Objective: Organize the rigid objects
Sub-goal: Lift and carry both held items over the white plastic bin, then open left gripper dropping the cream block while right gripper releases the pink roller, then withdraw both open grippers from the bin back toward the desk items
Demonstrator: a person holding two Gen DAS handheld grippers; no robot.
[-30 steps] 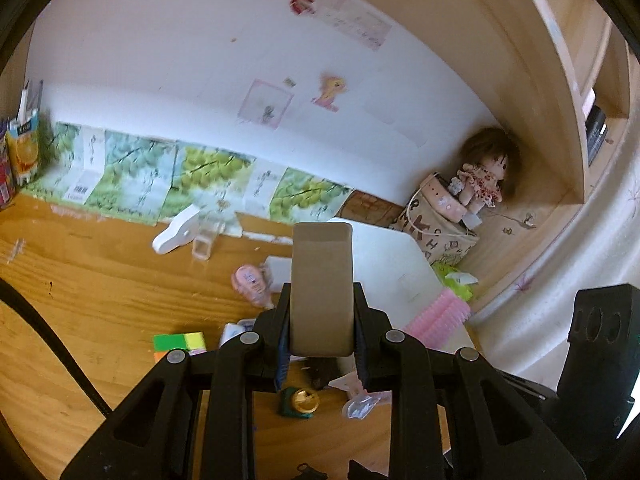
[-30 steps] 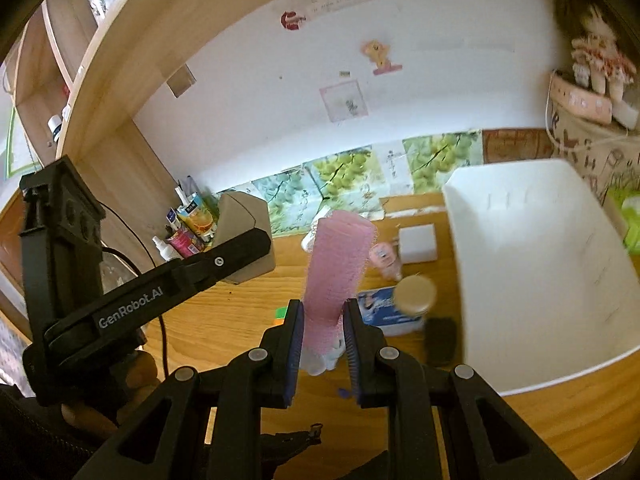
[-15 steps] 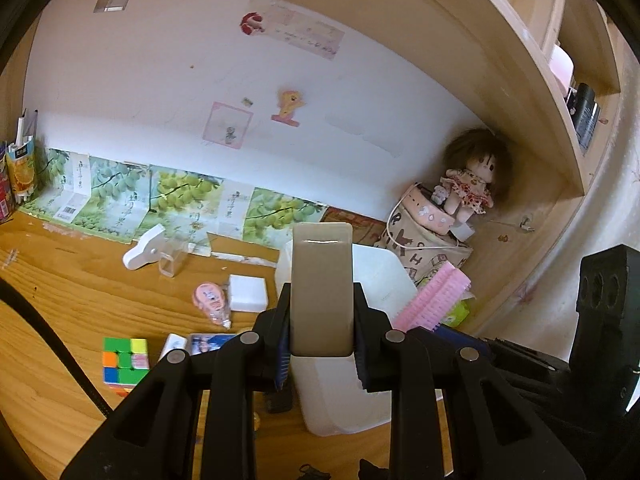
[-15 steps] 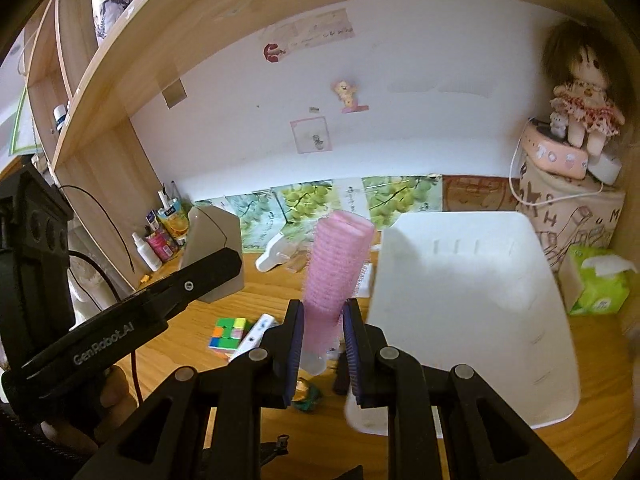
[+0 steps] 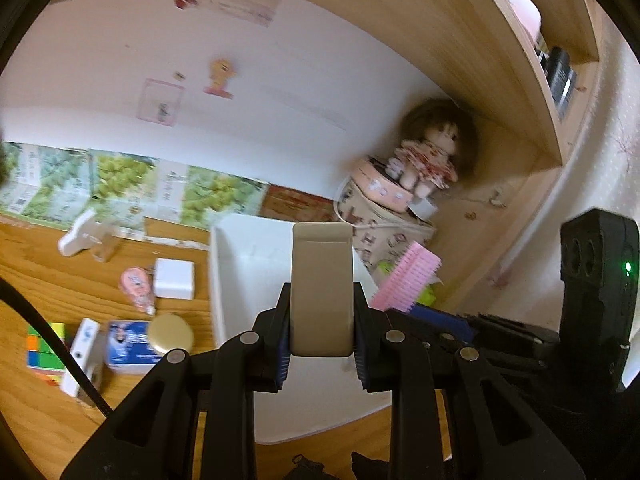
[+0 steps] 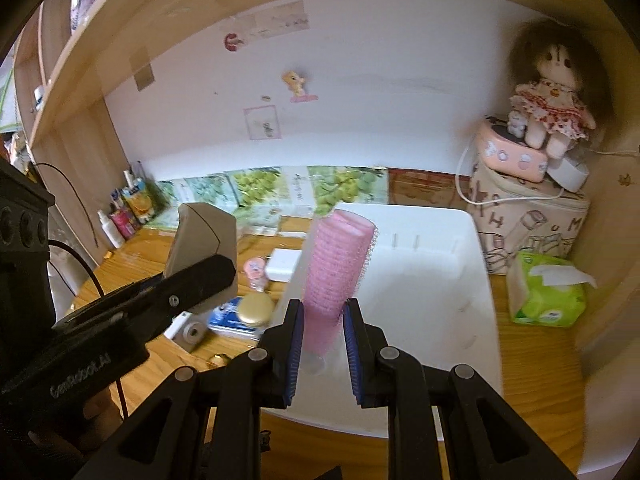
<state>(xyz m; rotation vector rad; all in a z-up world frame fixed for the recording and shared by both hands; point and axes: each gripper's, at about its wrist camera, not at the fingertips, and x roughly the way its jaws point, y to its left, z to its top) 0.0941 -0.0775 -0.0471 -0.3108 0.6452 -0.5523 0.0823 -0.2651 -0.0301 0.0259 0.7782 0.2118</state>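
Landmark: white bin (image 6: pixel 472 280) on the wooden tabletop (image 5: pixel 36 280). All places given relative to it.

Left of bin, on the tabletop, not yet sorted: colour cube (image 5: pixel 42 346), white stick-shaped item (image 5: pixel 80 354), blue-labelled pack (image 5: pixel 128 346) with a gold round lid (image 5: pixel 171 334) on it, pink tape dispenser (image 5: pixel 138 286), white block (image 5: pixel 174 280).

Left gripper (image 5: pixel 322 354): fingers closed on a beige case (image 5: pixel 322 292), held upright above the bin's near-left part.

Right gripper (image 6: pixel 323 354): fingers clamped on a pink hair roller (image 6: pixel 340 272), standing up from the pads, above the bin's near-left edge. Bin interior looks bare.

Step in hand (judgement): drop-off of both held items into the bin.
- Carry each gripper further over the bin floor, clear of the rim.
- Lower before release; the roller is round and would likely roll or bounce if dropped from height.
- Keep the two grippers apart; they sit close together here.
- Release one at a time.

Right of bin: green tissue pack (image 6: pixel 548 290), printed fabric bag (image 6: pixel 532 224) with a pink box (image 6: pixel 512 156) and a doll (image 6: pixel 552 92) on top.

Room: white wall (image 6: pixel 360 100) with stickers behind, leaf-print strip at its foot, wooden shelf (image 6: pixel 160 12) overhead.
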